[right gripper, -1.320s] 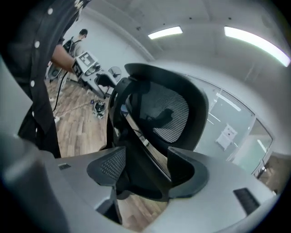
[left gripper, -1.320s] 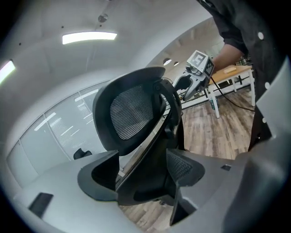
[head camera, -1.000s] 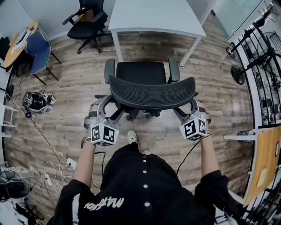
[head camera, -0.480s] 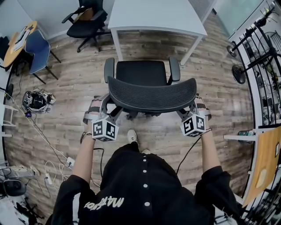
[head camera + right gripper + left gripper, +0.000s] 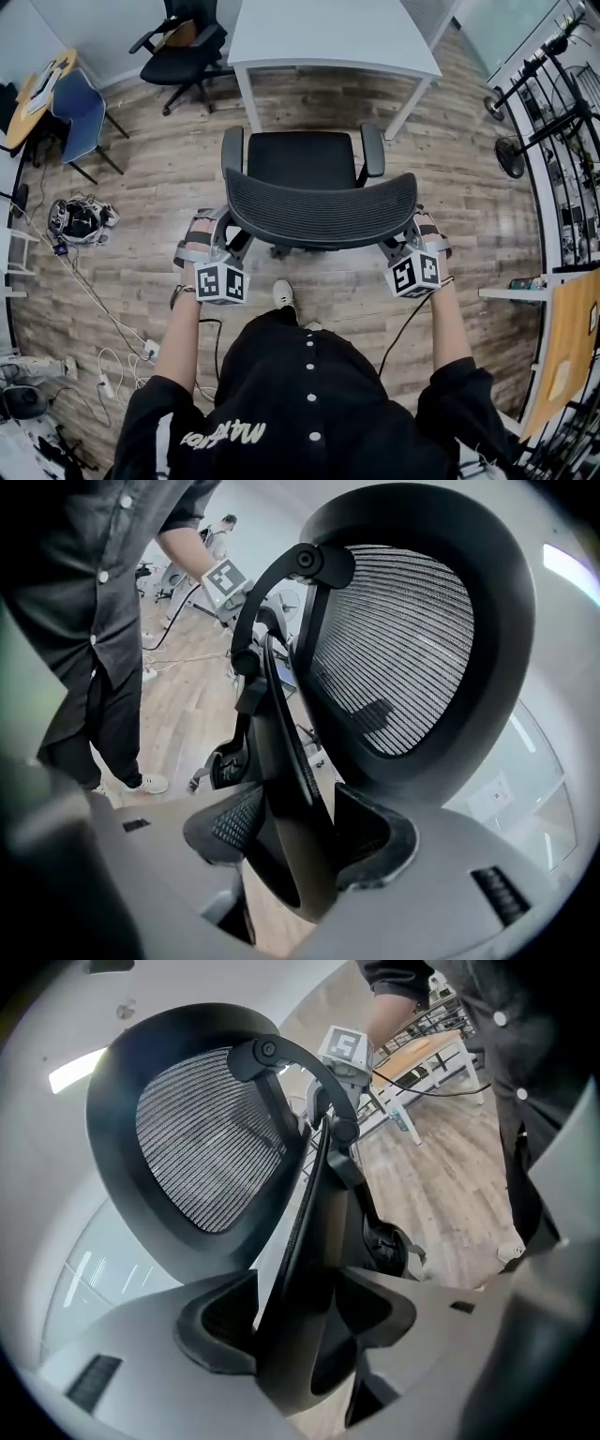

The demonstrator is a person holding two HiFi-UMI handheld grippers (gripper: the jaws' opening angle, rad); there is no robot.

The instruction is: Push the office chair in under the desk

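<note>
**While its backrest [image 5: 319, 202] is clamped at both ends, the office chair [image 5: 300, 159] stands short of the desk [image 5: 328, 33]**

Where the left gripper [image 5: 295, 1326] meets the black frame at the backrest's left end, its jaws have just been closing and now pinch that frame between their pads. The right gripper [image 5: 300, 841] does the same at the right end, its jaws likewise just drawn in onto the frame. Dark mesh fills the backrest above both grips. Seen from the head view, the person's forearms reach forward from a black buttoned shirt [image 5: 300, 403] to the two grippers. Beyond the backrest, the seat [image 5: 281, 145] faces the white desk, an armrest [image 5: 232, 150] on either side. A strip of wood floor [image 5: 309, 98] shows between the seat's front and the desk's near edge. Another black chair [image 5: 187, 42] stands by the desk's left corner, a blue chair [image 5: 82, 103] farther left, and a fan [image 5: 509, 157] at the right.
</note>
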